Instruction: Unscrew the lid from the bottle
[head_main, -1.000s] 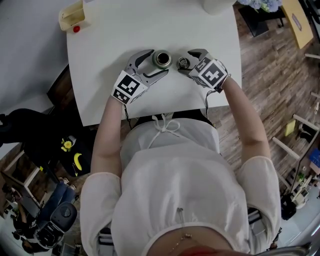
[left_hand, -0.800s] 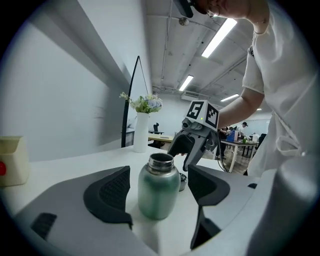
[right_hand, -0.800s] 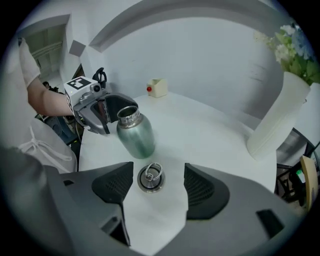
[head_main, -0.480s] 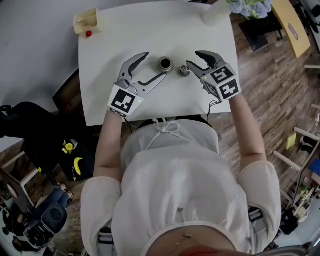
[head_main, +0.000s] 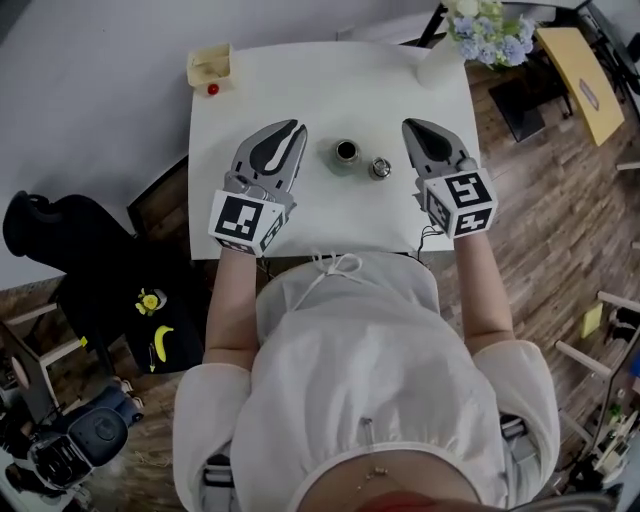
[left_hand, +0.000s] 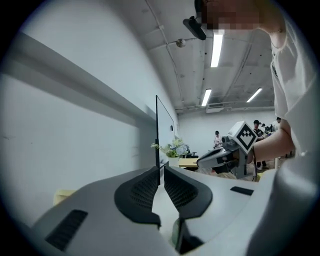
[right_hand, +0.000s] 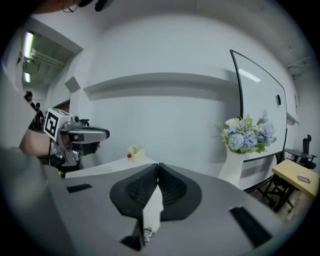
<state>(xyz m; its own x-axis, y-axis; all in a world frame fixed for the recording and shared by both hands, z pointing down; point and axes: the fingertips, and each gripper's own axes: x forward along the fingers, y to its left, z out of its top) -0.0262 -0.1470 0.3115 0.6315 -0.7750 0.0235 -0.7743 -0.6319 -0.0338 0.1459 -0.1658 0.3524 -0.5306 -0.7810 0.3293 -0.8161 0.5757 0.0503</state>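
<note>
A small round bottle (head_main: 345, 155) stands open-topped on the white table (head_main: 300, 215). Its metal lid (head_main: 380, 168) lies just right of it, apart from it. My left gripper (head_main: 296, 127) is to the bottle's left, clear of it; its jaws are closing, tips almost together, with nothing between them (left_hand: 160, 169). Right of the lid, my right gripper (head_main: 409, 126) is shut and empty (right_hand: 158, 165). Neither gripper touches the bottle or the lid. Each gripper view shows the other gripper off to the side.
A pale yellow box (head_main: 209, 68) with a red ball sits at the table's far left corner. At the far right corner stands a white vase of blue flowers (head_main: 470, 30). A black bag (head_main: 40, 225) lies on the floor to the left.
Both grippers have pulled back from the bottle and the lid, and their jaws have come together. The lid stays on the table beside the bottle.
</note>
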